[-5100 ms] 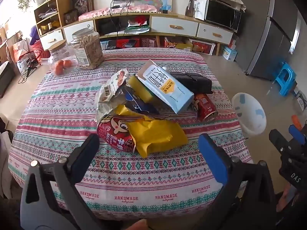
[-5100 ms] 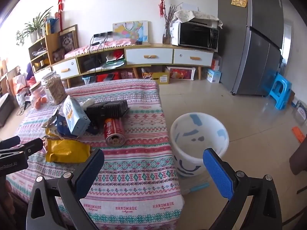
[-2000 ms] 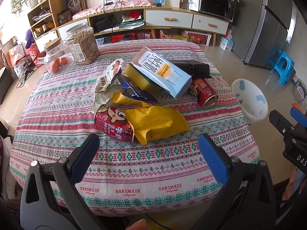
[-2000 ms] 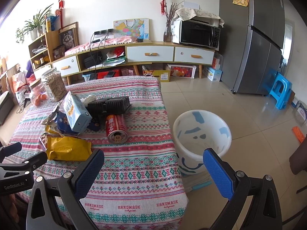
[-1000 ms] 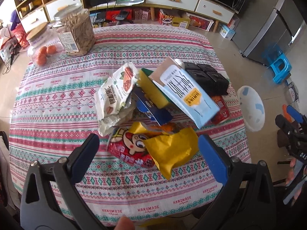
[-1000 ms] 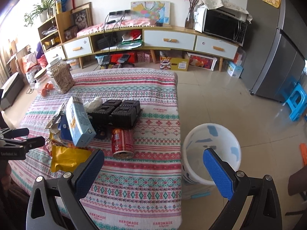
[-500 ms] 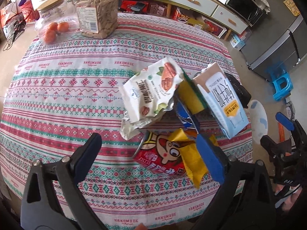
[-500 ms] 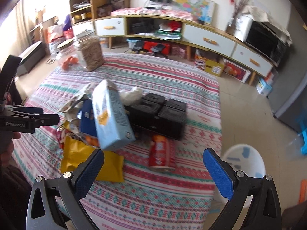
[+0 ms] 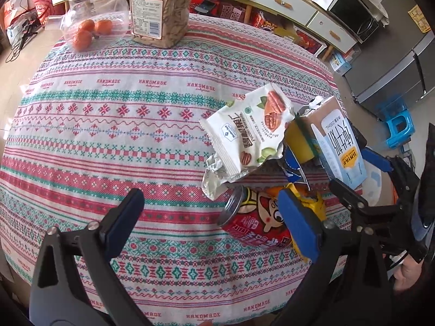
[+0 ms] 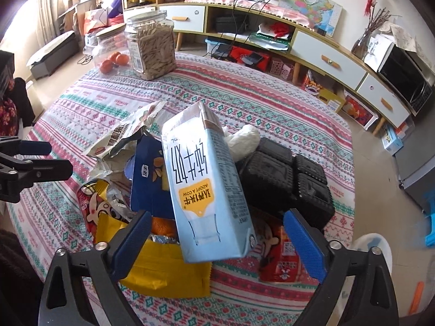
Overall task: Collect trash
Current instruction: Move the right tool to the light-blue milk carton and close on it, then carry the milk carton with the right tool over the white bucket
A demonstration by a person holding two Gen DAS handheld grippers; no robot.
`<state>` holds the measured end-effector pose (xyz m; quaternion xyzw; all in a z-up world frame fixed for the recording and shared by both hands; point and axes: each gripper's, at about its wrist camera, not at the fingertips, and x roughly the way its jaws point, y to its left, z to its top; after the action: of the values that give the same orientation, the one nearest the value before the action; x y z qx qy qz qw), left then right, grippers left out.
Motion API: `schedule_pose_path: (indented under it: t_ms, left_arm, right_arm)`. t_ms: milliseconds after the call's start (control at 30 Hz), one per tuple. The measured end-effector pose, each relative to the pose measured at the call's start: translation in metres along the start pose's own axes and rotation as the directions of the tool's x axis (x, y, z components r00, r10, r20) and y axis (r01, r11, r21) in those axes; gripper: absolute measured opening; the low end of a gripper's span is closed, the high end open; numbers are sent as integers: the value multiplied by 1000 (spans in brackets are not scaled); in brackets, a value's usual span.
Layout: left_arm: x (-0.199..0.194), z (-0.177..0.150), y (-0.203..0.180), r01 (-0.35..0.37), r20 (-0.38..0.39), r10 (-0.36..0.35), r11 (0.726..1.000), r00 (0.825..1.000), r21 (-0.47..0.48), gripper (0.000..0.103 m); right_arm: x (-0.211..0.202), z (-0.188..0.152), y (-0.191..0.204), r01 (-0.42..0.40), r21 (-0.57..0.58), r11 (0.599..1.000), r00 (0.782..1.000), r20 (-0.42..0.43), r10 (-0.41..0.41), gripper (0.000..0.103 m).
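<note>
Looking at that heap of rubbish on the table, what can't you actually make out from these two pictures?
- Yellow bag: its print is hidden in both views, under the milk carton and behind the finger pads.
- White bin: right wrist view cuts it off behind a finger; contents unseen.
- Black tray: lies bottom up, inside hidden.
- Blue packet: mostly covered by the carton.

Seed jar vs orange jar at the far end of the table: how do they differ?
The seed jar is tall with flat, squarish sides; the orange jar is lower and rounder. The seed jar is packed almost full; the orange jar holds only a few oranges at its bottom. The seed jar carries a printed label; the orange jar shows none, and has a wooden lid. Both are clear, upright, side by side.
</note>
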<state>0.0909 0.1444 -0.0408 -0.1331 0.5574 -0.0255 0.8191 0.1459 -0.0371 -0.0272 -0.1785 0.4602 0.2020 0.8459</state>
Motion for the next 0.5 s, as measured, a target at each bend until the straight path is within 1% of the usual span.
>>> schedule_pose_path:
  t_ms: [33,100,167,267,400,500]
  left_arm:
    - [0,2,-1,5,5,-5,1000,1000,13,98]
    - [2,8,-2,-1,20,1,999,1000,41,98]
    - [6,13,-5,-25,34,22,997,999,74,98]
    - [15,20,-7,-31,32,29,996,999,89,98]
    - [21,27,-11,3,30,-6,996,1000,90,98]
    - [25,31,-15,38,29,-41,996,999,81,97]
  right_arm:
    - [2,1,0,-11,-1,1000,1000,-8,11,75]
    - [6,3,-1,-31,9,999,999,-19,31,59]
    - [4,2,-4,-48,32,998,999,-16,48,59]
    - [-6,3,-9,-68,58,996,998,10,68,58]
    - [-24,-1,-18,-90,91,992,995,51,86,58]
    - [-34,-6,-27,-102,121,987,993,66,95,58]
